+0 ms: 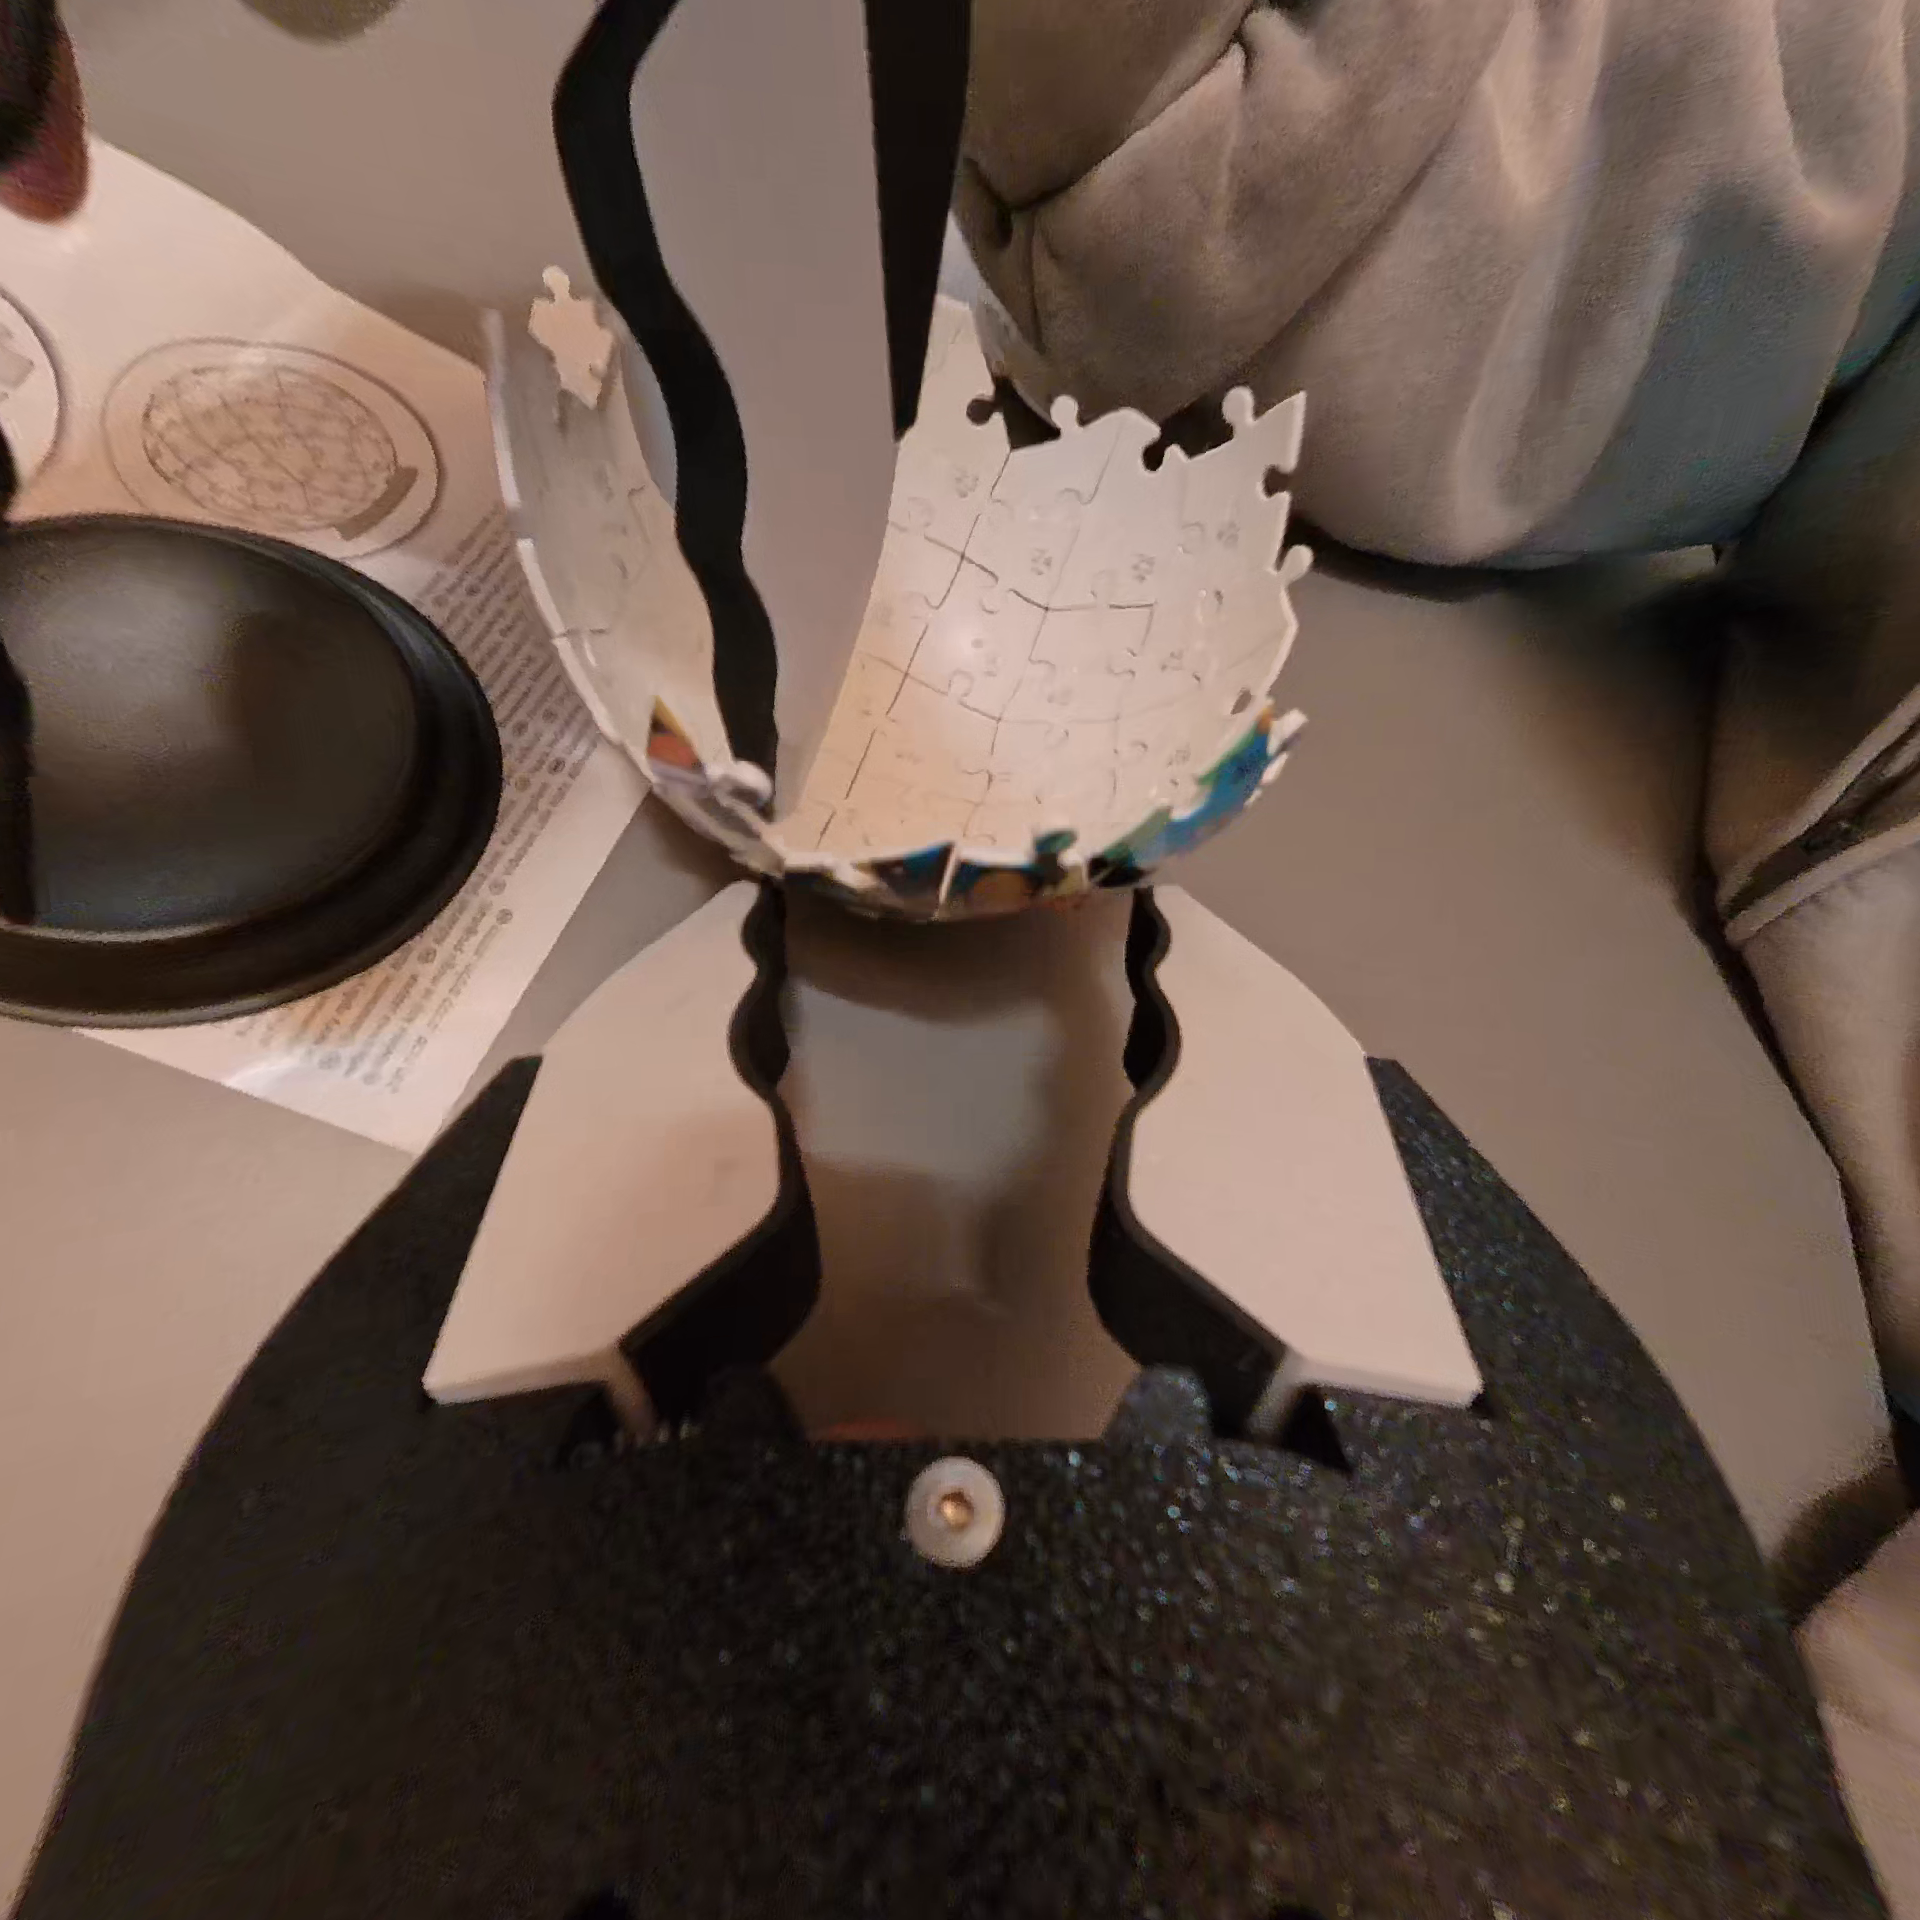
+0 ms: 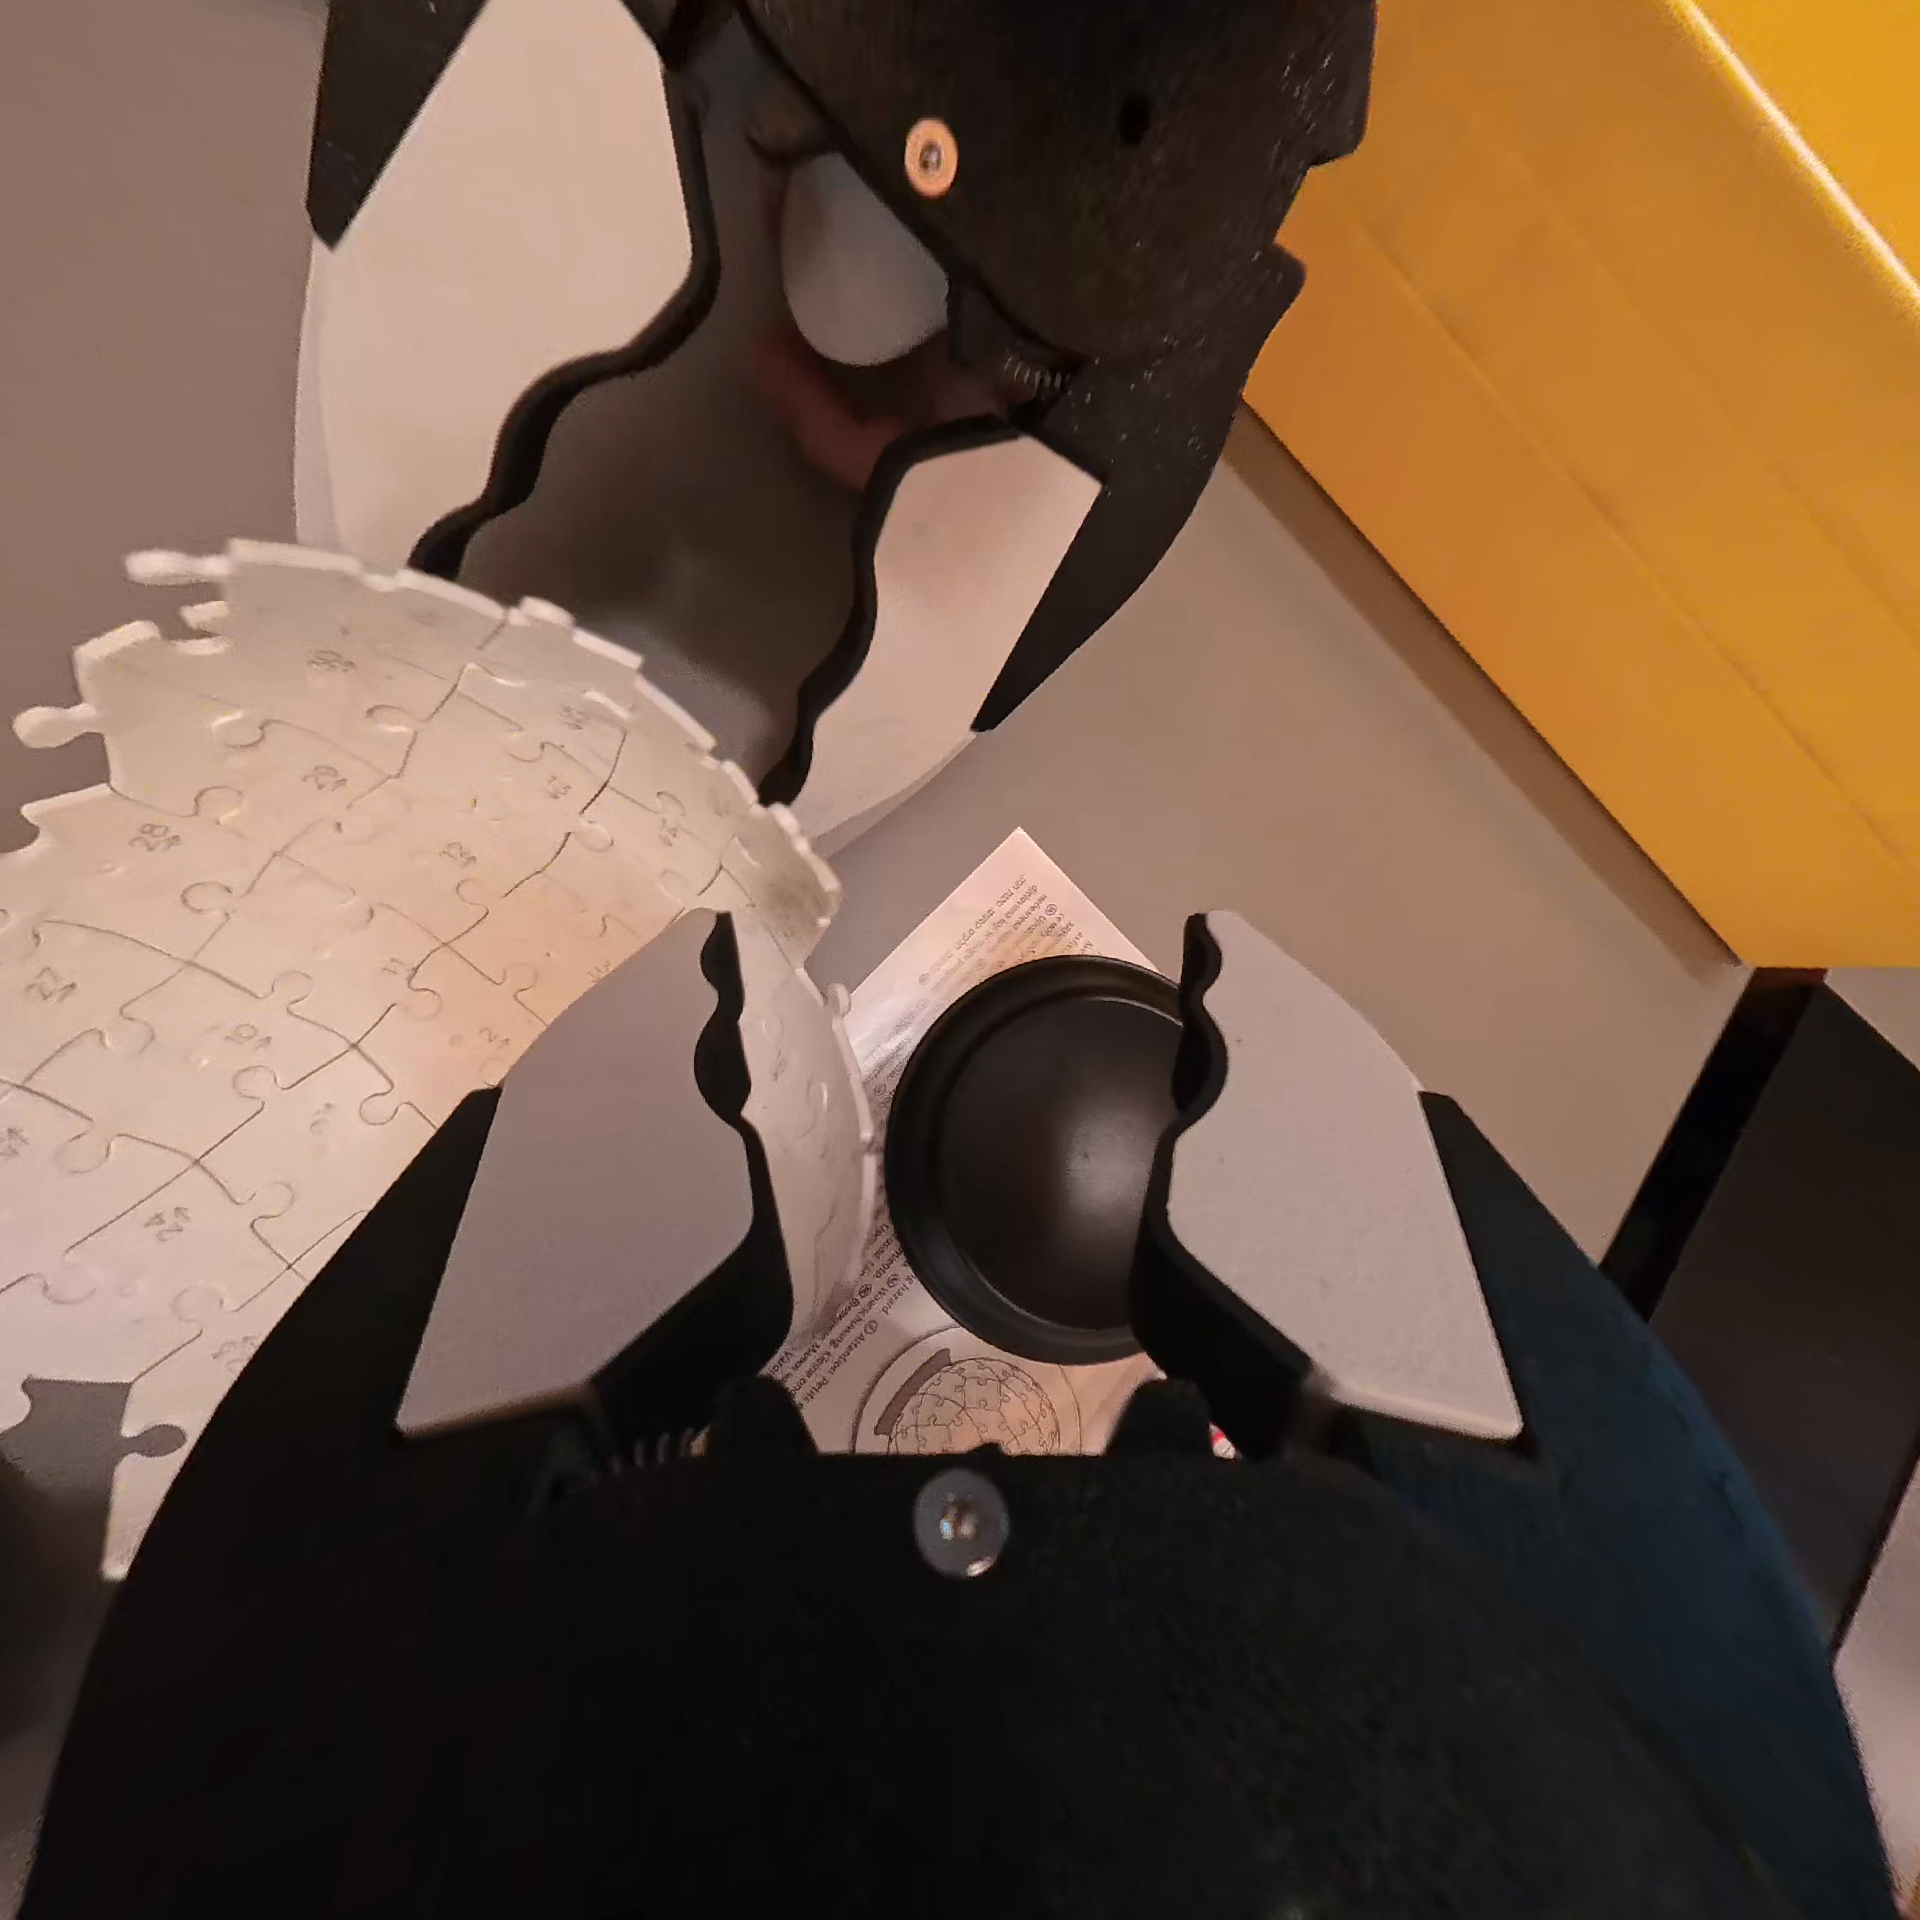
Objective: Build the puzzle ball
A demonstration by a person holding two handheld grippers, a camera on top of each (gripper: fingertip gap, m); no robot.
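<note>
Centrally in the left wrist view, the half-built ball [image 1: 1039, 665] is sitting as an open white shell just beyond the left gripper [image 1: 945, 914], whose jaws are gaping empty. One finger [image 1: 717, 499] of the right gripper [image 2: 961, 971], likewise spread wide, is reaching inside the shell, while the black stand [image 1: 218, 769] is resting on the leaflet [image 1: 312, 447] at left.

Warm, dim indoor light; wide-angle bending at edges, soft blur, faint glare on the black dish [image 1: 208, 748].

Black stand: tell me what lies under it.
The black stand rests on a printed instruction sheet showing globe drawings, which lies on the table. The stand covers the sheet's middle, so nothing there is visible.
</note>
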